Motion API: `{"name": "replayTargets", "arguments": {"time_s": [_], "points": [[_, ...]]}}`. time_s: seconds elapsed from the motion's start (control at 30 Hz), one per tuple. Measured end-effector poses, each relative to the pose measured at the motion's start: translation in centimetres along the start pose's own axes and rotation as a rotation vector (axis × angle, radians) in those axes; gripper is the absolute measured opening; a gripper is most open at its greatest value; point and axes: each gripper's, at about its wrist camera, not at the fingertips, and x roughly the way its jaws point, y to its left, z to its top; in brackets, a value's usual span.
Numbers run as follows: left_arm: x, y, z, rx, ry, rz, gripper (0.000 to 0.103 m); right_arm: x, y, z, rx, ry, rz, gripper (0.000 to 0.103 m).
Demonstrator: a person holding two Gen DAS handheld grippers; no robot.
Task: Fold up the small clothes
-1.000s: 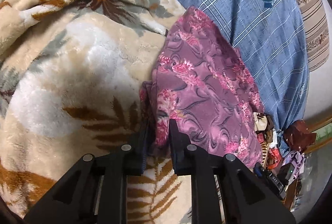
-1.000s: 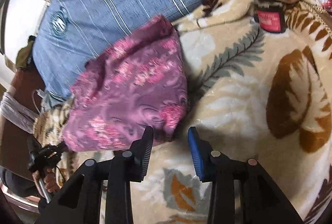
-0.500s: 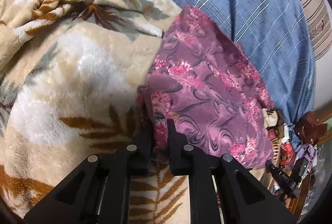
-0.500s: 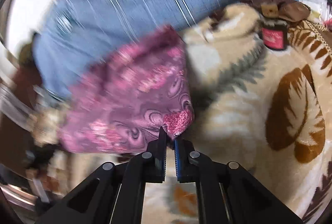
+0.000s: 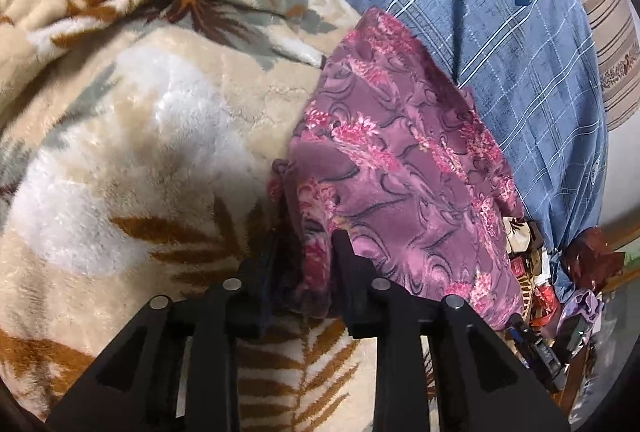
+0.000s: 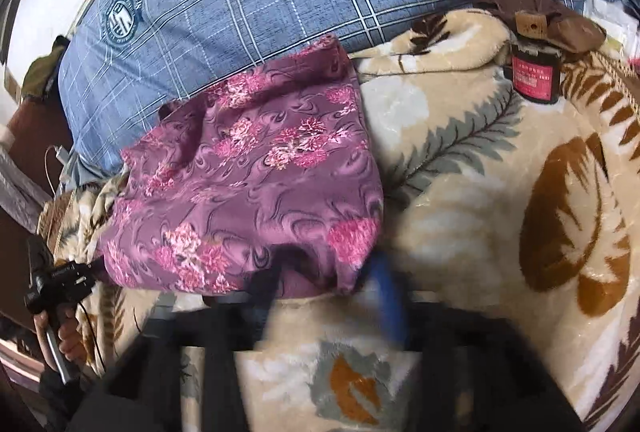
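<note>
A folded purple floral garment [image 5: 400, 168] lies on a cream leaf-print blanket [image 5: 140, 152], against a blue plaid pillow. My left gripper [image 5: 304, 252] stands open, with the garment's near left corner hanging between its fingers. In the right wrist view the garment [image 6: 256, 192] fills the middle. My right gripper [image 6: 324, 284] is open and motion-blurred, its fingers straddling the garment's near right corner. The left gripper [image 6: 56, 284] shows in the right wrist view at the far left, in a hand.
The blue plaid pillow [image 6: 260, 0] lies behind the garment. A dark jar with a red label [image 6: 536, 76] and a brown cloth [image 6: 540, 16] rest on the blanket at the back right. Clutter [image 5: 560, 292] sits beyond the bed's edge.
Both grippers were shut on the garment's near corners half a second ago. Both have opened now and the corners have dropped loose between the fingers.
</note>
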Motion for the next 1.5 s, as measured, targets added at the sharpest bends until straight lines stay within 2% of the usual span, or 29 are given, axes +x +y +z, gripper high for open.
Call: {"name": "replayTargets", "arguments": {"time_s": [0.03,0.07,0.1,0.17,0.23,0.3,0.37,0.5,0.63,0.7,0.77,0.8,0.83,0.87,0.9,0.93,0.97,1.03,1.13,1.23,1.37,1.5], "points": [[0.1,-0.2,-0.1,0.010,-0.009,0.004,0.023,0.5,-0.1,-0.1,0.000,0.005,-0.011,0.054],[0.0,-0.5,-0.2,0.031,-0.017,0.014,0.023,0.9,0.1,-0.2,0.001,0.012,-0.022,0.036],[0.0,-0.7,-0.3,0.054,-0.022,0.013,0.011,1.2,0.0,-0.2,0.008,0.006,-0.028,0.008],[-0.4,-0.9,-0.4,0.073,-0.022,0.019,0.010,0.9,0.2,-0.1,0.021,0.008,0.032,0.008],[-1.7,-0.8,-0.5,0.068,-0.010,0.009,0.009,-0.3,0.9,-0.4,-0.008,-0.007,0.008,0.007],[-4.2,-0.2,-1.1,0.029,0.002,-0.047,0.009,-2.4,1.0,-0.5,0.002,-0.005,0.034,0.007],[-6.0,0.3,-2.3,0.024,0.006,-0.065,0.008,-4.5,1.1,-1.0,0.014,-0.005,0.062,0.007],[-9.0,1.9,-5.9,0.022,0.049,-0.077,0.008,-8.9,1.6,-4.7,-0.005,0.029,0.063,0.006],[-6.7,3.6,-7.8,0.001,0.085,-0.020,0.009,-9.6,1.3,-8.3,-0.012,0.096,0.040,0.007],[-5.9,3.8,-8.2,-0.003,0.091,0.001,0.010,-7.5,0.6,-9.7,0.007,0.161,0.010,0.007],[-6.7,3.7,-8.4,-0.018,0.067,-0.009,0.012,-6.0,0.2,-10.5,0.023,0.191,0.006,0.009],[-7.5,3.7,-8.4,-0.023,0.045,-0.005,0.012,-6.0,0.1,-10.5,0.039,0.191,-0.008,0.016],[-8.4,3.9,-8.5,-0.031,0.007,0.019,0.016,-6.5,0.1,-10.5,0.050,0.177,-0.015,0.018],[-9.2,4.3,-8.7,-0.038,-0.025,0.042,0.021,-7.9,0.4,-10.7,0.054,0.137,-0.030,0.023],[-9.6,4.9,-8.8,-0.048,-0.036,0.051,0.034,-8.9,0.8,-10.7,0.049,0.107,-0.045,0.035],[-10.0,5.3,-9.1,-0.073,-0.042,0.051,0.040,-9.9,1.2,-10.8,0.044,0.083,-0.056,0.043],[-10.1,5.9,-9.4,-0.106,-0.040,0.029,0.039,-11.3,2.0,-10.8,0.032,0.053,-0.062,0.055],[-9.9,6.3,-9.6,-0.133,-0.020,-0.022,0.039,-12.7,3.6,-10.2,-0.008,0.014,-0.055,0.056],[-9.2,5.1,-10.1,-0.097,-0.003,-0.039,0.043,-13.7,7.1,-9.0,-0.086,-0.016,0.037,0.056],[-8.2,4.0,-10.4,-0.096,0.038,-0.057,0.045,-11.5,11.9,-7.7,-0.162,0.037,0.197,0.058],[-6.5,4.0,-11.3,-0.104,0.091,-0.065,0.047,-5.1,19.5,-6.1,-0.261,0.146,0.274,0.059],[-6.4,3.9,-10.5,-0.150,0.080,-0.108,0.047,2.1,24.8,-4.9,-0.255,0.301,0.321,0.055]]}}
